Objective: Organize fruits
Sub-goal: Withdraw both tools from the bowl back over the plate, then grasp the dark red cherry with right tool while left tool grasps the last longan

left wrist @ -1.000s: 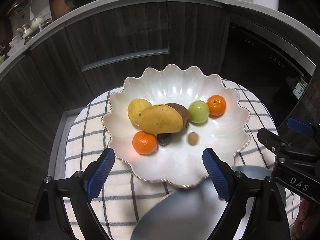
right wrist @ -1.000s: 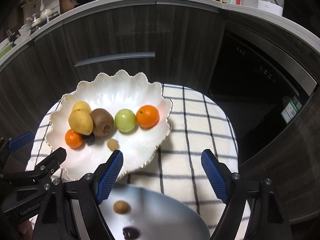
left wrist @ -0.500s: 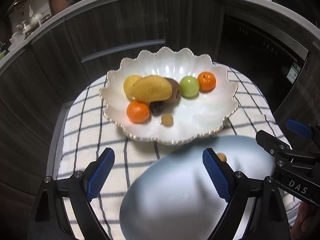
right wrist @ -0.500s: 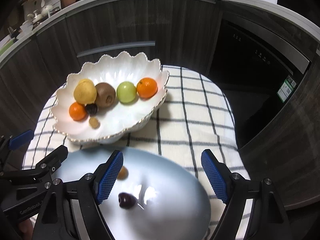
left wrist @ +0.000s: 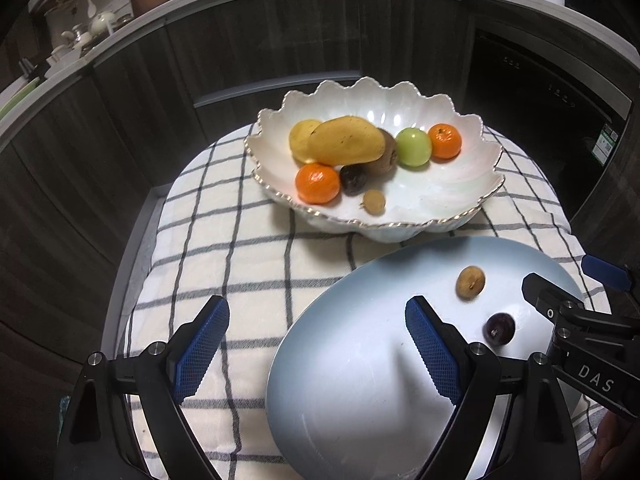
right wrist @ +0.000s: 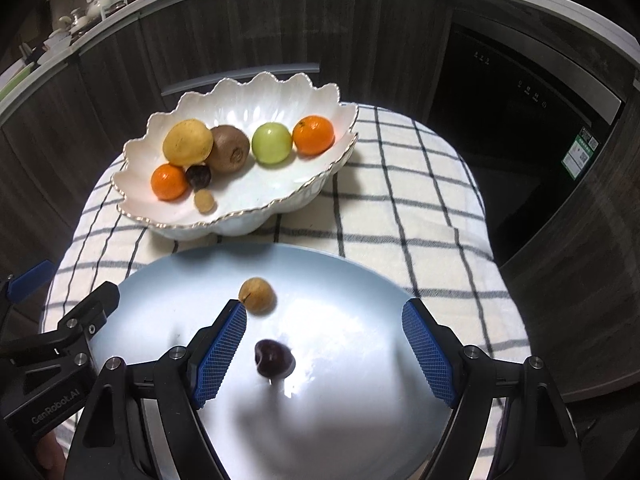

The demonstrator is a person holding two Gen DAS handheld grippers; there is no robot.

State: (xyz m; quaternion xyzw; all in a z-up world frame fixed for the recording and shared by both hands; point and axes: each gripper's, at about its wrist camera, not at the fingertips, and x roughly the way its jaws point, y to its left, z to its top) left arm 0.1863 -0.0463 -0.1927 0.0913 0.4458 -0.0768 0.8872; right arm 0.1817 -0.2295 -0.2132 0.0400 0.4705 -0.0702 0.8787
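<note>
In the left wrist view, dark wood cupboards (left wrist: 280,40) curve across the top, and a black oven door (left wrist: 532,120) sits at the upper right. A white cloth with dark lines (left wrist: 224,248) covers the table. In the upper middle stands a white bowl with a wavy rim (left wrist: 472,196). Inside it are a yellow mango (left wrist: 346,141), a green apple (left wrist: 414,147), two oranges (left wrist: 318,183), a brown kiwi partly hidden behind the mango, a dark plum (left wrist: 353,178) and a small tan fruit (left wrist: 374,201). A pale blue plate (left wrist: 360,392) fills the lower right, just beside the bowl. On it lie a small tan fruit (left wrist: 471,282) and a dark round fruit (left wrist: 499,329), apart from each other. The left gripper (left wrist: 316,354) is wide and holds nothing; one finger is over the cloth, one over the plate. The right gripper (left wrist: 576,320) pokes in from the right edge, close to the dark fruit.

In the right wrist view, the bowl (right wrist: 240,220) is at the upper left and the cloth (right wrist: 420,208) lies bare on the right. The plate (right wrist: 360,400) fills the bottom. The right gripper (right wrist: 324,354) is wide and empty. The dark fruit (right wrist: 274,358) sits between its fingers, not touched. The tan fruit (right wrist: 257,295) lies just past the left fingertip. The left gripper (right wrist: 72,328) sits at the lower left edge.
</note>
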